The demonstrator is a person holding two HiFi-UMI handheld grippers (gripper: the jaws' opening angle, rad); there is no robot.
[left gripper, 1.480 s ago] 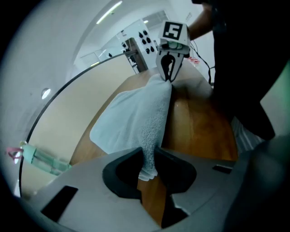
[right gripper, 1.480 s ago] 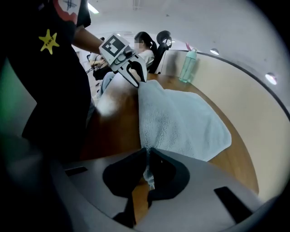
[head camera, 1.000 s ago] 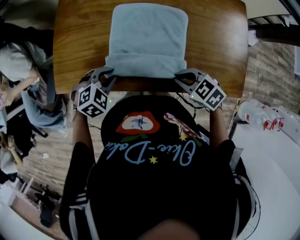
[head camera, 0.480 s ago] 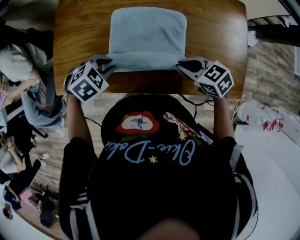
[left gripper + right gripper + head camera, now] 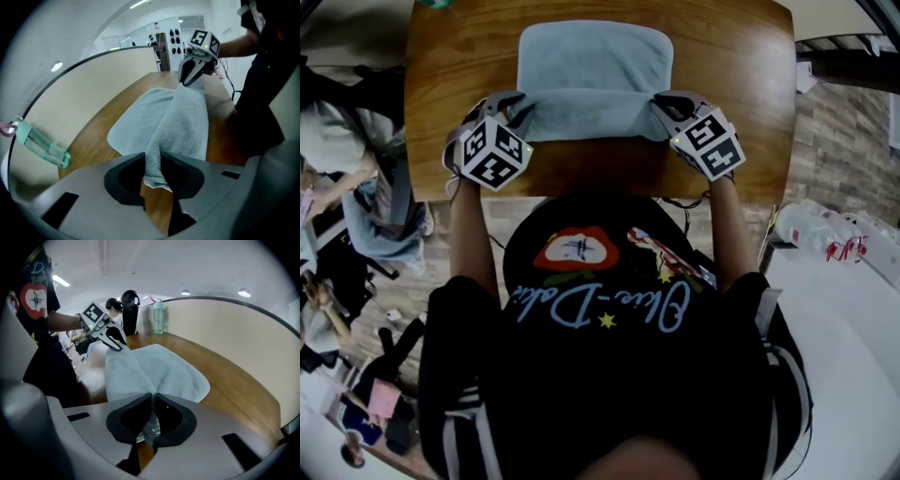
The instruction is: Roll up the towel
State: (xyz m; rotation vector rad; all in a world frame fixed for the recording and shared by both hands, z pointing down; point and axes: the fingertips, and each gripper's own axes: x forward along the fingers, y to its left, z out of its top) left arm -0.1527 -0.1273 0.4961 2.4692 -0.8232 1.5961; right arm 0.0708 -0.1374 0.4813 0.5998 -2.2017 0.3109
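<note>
A light blue towel [image 5: 594, 66] lies on the wooden table [image 5: 736, 84], its near part lifted and folded over the flat part. My left gripper [image 5: 518, 110] holds the fold's left end and my right gripper [image 5: 664, 105] the right end. In the left gripper view the towel [image 5: 183, 126] runs from between the left gripper's [image 5: 152, 158] tips, which still pinch it; these jaws have just been opening a little. In the right gripper view the right gripper [image 5: 153, 397] is shut tight on the towel [image 5: 154, 369]. Each view shows the other gripper at the fold's far end.
A clear green bottle [image 5: 42, 147] stands at the table's far left corner against a beige partition [image 5: 234, 333]. The table's near edge [image 5: 600, 195] is close to the person's body. A white surface with plastic bottles [image 5: 811, 225] is at the right.
Both grippers have moved away from the person's body, farther over the table, carrying the towel's folded edge with them. The flat stretch of towel beyond the fold is shorter.
</note>
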